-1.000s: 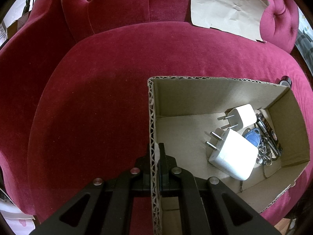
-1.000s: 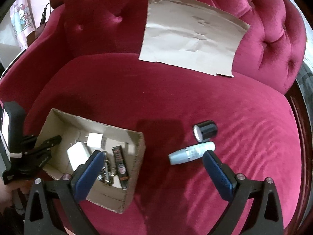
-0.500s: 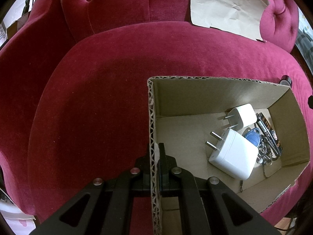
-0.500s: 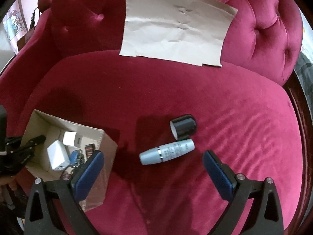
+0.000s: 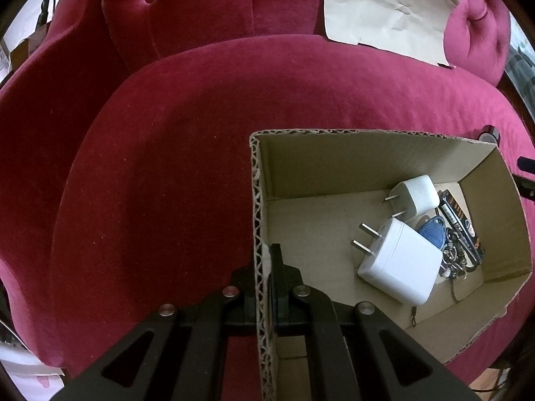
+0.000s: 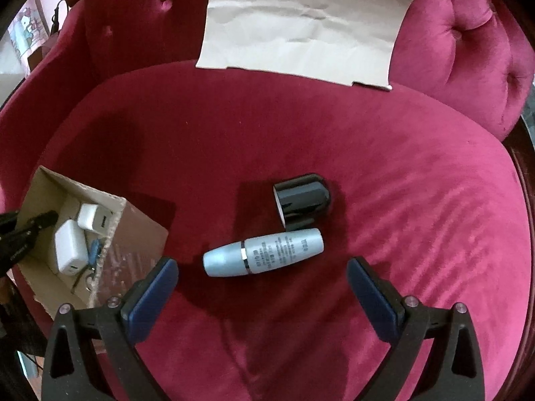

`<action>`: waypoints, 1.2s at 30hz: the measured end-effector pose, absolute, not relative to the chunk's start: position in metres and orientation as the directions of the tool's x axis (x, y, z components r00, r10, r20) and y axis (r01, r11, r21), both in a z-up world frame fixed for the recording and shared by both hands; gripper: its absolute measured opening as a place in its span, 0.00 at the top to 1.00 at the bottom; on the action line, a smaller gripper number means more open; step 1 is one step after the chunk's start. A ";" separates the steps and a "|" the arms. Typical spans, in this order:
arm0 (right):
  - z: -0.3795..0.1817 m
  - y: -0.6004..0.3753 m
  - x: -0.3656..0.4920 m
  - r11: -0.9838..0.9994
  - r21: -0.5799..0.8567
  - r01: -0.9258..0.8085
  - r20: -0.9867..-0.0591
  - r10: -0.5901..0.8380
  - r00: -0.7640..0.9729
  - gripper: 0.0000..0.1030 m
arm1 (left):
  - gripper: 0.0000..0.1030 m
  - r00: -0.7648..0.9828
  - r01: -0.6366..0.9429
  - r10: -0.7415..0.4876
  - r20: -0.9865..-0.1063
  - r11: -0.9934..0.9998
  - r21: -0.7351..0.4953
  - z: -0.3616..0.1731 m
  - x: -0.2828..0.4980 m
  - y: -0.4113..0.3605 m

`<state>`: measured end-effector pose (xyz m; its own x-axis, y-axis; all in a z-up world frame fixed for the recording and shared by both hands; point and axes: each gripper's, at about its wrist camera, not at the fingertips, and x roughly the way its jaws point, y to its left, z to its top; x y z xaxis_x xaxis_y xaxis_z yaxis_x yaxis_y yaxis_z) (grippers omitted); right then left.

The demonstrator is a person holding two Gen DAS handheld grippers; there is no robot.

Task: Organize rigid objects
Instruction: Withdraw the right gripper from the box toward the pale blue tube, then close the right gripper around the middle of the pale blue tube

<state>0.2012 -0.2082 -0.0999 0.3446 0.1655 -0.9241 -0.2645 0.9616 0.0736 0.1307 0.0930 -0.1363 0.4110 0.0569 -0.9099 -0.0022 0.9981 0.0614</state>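
Our left gripper (image 5: 265, 260) has its fingers pinched tight on the left wall of the cardboard box (image 5: 259, 207), steadying it on the red velvet seat (image 6: 384, 153). Inside the box, toward its right end, lie two white chargers (image 5: 399, 260), a blue tag (image 5: 433, 232), a bunch of keys and a dark flat stick.

Our right gripper (image 6: 262, 277) hangs with its fingers spread wide and holding nothing. Between and just beyond the blue pads (image 6: 150, 297) lies the pale blue bottle (image 6: 264, 255), on its side, rounded cap end pointing left. Touching it on the far side is a glossy black cap (image 6: 302, 202), also tipped over. The box sits well to the left of both.

We judge the bottle to be light, stiff and smooth, so it can roll on the soft cushion and slip between the pads. We would take it across the middle of its body, near the silver band, pads squarely on the two long sides rather than on the tapered end. The black cap looks hollow and slick, and we would pinch it across its wall gently.

A sheet of brown paper (image 6: 301, 23) lies against the chair back, far from everything.
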 end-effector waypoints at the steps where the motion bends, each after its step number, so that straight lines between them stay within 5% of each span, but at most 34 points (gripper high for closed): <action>1: -0.103 -0.208 0.202 0.961 0.070 -0.268 -0.926 0.162 0.341 0.00 | 0.97 0.410 -0.002 0.057 -0.910 0.998 0.062 -0.136 0.131 0.093; 22: -0.132 -0.193 0.215 0.950 0.049 -0.308 -0.946 0.143 0.291 0.00 | 0.97 0.400 -0.004 0.052 -0.915 0.998 0.055 -0.137 0.137 0.092; 25: -0.130 -0.189 0.217 0.952 0.034 -0.306 -0.945 0.130 0.300 0.11 | 0.97 0.400 -0.006 0.047 -0.915 0.999 0.048 -0.137 0.137 0.093; 36: -0.115 -0.187 0.208 0.959 0.035 -0.281 -0.937 0.129 0.325 0.12 | 0.97 0.404 -0.003 0.049 -0.913 0.999 0.052 -0.137 0.135 0.093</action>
<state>0.2084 -0.1874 -0.1153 0.3248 0.1292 -0.9369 -0.2810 0.9591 0.0349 0.1353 0.0933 -0.1375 0.4039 0.0493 -0.9135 -0.0031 0.9986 0.0525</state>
